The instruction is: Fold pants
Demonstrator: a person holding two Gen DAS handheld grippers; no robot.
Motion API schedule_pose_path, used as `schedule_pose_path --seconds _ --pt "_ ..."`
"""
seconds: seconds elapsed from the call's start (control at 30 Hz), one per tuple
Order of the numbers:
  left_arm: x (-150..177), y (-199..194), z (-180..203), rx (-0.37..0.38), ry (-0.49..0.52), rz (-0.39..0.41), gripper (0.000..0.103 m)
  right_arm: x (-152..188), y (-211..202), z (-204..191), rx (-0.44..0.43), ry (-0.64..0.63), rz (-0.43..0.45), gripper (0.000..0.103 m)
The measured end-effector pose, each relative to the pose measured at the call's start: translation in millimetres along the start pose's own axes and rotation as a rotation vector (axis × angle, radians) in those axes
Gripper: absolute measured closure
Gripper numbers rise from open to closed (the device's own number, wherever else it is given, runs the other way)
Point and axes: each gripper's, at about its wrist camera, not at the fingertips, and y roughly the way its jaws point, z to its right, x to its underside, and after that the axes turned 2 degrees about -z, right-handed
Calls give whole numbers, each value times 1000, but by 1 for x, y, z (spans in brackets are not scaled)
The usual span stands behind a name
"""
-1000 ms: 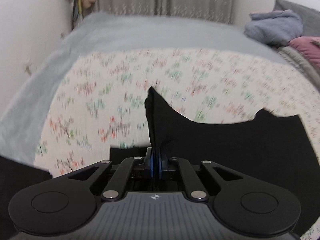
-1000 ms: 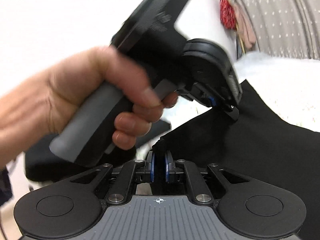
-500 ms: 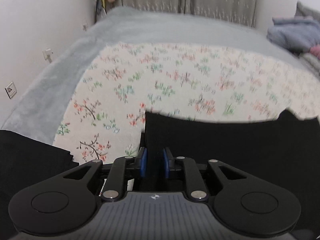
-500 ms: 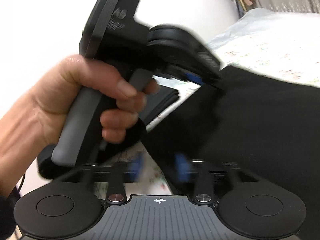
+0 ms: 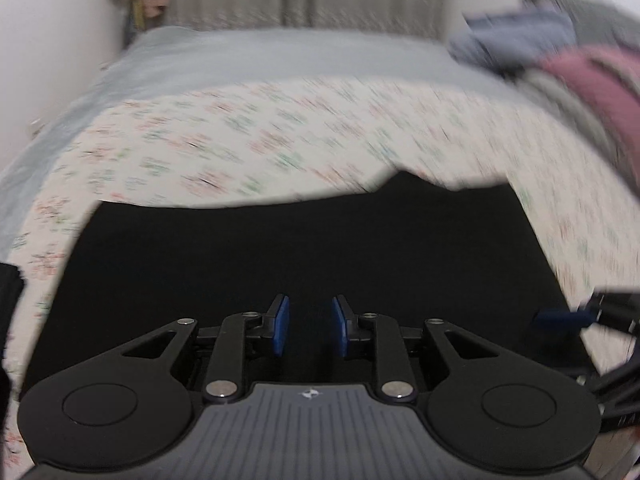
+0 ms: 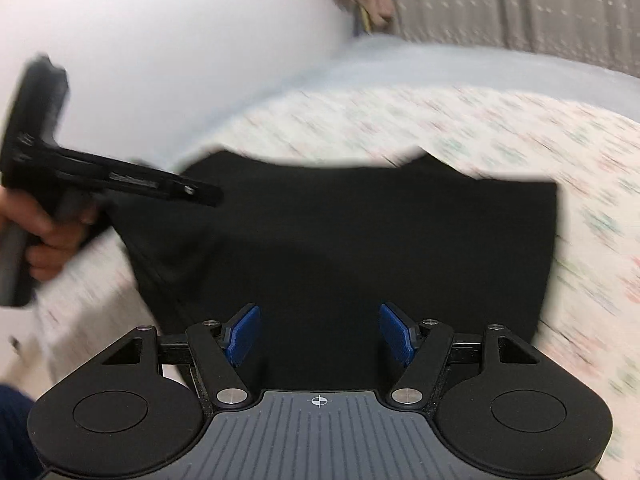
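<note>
A second ago both claws were pinched on a raised edge of the black pants; now that edge lies down and the pants (image 5: 304,256) rest as a flat dark block across the lower middle of both views, on the flowered bedspread (image 5: 248,140).

The left claw (image 5: 308,330) has just been opening and stands narrowly parted, nothing pressed between its blue pads. The right claw (image 6: 320,334) has also just let go and stands wide, empty, above the near edge of the cloth. In the right view the other claw, gripped by a hand (image 6: 44,240), sits at the left edge.

The top edge shows a small peak right of centre, so the layers may not line up. Both views are smeared; a fast pass low over the cloth could snag it and drag the fold open.
</note>
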Motion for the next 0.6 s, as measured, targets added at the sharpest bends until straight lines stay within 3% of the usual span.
schedule_pose_path --seconds 0.07,0.13,0.33,0.47,0.6 --pt "7 23 9 -47 26 -86 77 15 0 2 32 18 -70 39" --pt "18 40 9 -92 25 -138 76 32 -10 -1 35 -10 -79 39" --pt "20 42 6 -138 -19 -153 75 56 -35 -26 22 -100 -125 39" --pt "15 38 9 -178 -47 -180 77 46 -36 -10 -24 -106 -183 39" --pt "8 15 25 -93 -90 -98 77 23 -61 14 -126 -57 -128 40"
